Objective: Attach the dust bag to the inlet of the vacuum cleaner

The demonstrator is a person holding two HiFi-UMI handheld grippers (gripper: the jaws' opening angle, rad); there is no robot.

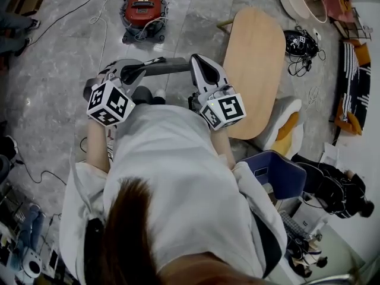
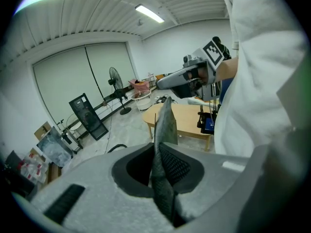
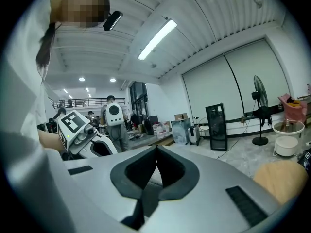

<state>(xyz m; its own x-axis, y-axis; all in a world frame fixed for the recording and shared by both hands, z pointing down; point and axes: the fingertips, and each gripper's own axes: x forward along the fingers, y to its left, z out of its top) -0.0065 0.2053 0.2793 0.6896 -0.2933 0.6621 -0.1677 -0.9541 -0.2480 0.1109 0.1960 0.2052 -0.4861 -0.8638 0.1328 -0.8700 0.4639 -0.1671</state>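
Low in the centre of the left gripper view, my left gripper [image 2: 158,154] is clamped on the dust bag [image 2: 165,125], a strip of grey mesh fabric that stands up out of the jaws. In the head view that grey strip runs across mid-frame from the left gripper towards the right one. The red vacuum cleaner [image 1: 142,8] sits on the floor at the top of the head view, left of centre and well apart from both grippers. My right gripper [image 3: 155,154] has its jaws pressed together, and I see nothing between them in its own view. A light wooden table [image 1: 255,52] stands just to its right in the upper right of the head view.
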